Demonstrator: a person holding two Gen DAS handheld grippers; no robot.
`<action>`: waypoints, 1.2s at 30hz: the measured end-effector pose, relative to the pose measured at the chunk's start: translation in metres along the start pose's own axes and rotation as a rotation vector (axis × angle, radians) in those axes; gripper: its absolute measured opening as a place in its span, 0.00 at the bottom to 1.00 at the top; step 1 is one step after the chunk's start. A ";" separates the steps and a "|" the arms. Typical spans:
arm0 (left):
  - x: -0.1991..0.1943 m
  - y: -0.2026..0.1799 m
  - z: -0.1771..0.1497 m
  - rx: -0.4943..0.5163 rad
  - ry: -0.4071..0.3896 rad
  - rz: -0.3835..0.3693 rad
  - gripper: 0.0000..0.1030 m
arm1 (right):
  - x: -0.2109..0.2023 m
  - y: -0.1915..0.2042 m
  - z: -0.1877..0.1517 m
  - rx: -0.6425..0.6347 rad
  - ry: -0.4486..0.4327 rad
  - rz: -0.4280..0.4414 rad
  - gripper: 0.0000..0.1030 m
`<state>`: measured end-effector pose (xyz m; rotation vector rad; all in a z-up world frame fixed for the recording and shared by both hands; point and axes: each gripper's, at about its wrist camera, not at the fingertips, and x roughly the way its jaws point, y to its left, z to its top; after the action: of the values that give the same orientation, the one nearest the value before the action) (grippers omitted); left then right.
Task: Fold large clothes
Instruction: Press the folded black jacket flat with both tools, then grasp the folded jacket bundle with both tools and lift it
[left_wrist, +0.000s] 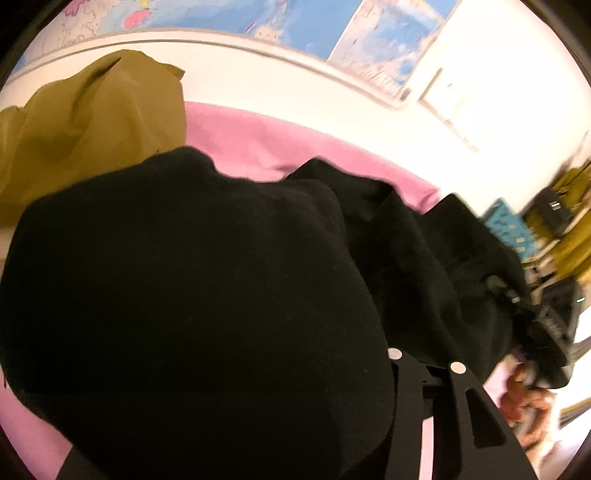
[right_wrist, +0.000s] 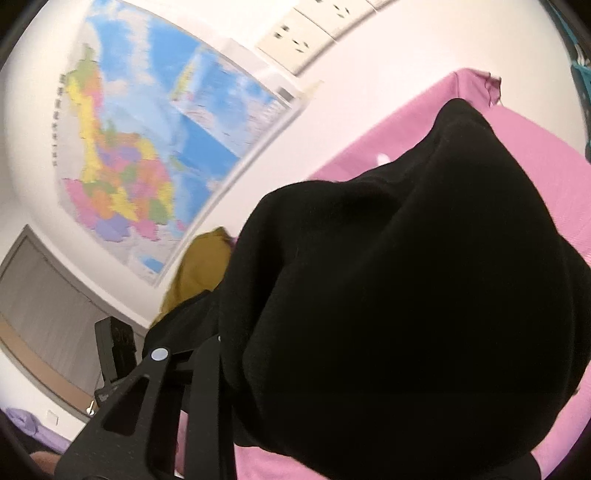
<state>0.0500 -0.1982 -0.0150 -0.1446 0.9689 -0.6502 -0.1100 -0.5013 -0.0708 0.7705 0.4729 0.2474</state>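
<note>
Pink sheet (left_wrist: 236, 136) below; our left gripper (left_wrist: 424, 360) and right gripper (right_wrist: 192, 350) each pinch the black garment (left_wrist: 184, 295), stretched between them.

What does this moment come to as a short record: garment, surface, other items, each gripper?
garment: black garment, bunched, filling most of both wrist views
surface: pink cover under it
other cloth: olive garment behind the black one, on the pink cover
wall: coloured map, sockets
left gripper: fingers at the black cloth's edge; grip unclear
right gripper: one finger partly hidden by black cloth; grip unclear
</note>
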 end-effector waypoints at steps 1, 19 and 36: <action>-0.005 0.000 -0.001 0.009 -0.008 -0.007 0.49 | -0.003 -0.001 -0.002 0.008 0.001 0.006 0.31; 0.040 0.036 -0.006 -0.054 0.071 -0.017 0.63 | 0.043 -0.037 -0.020 0.090 0.056 -0.114 0.36; -0.059 0.003 0.044 0.087 -0.095 -0.092 0.43 | -0.010 0.087 0.040 -0.101 -0.081 0.133 0.26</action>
<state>0.0633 -0.1696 0.0518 -0.1425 0.8445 -0.7622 -0.1032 -0.4685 0.0197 0.7116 0.3306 0.3598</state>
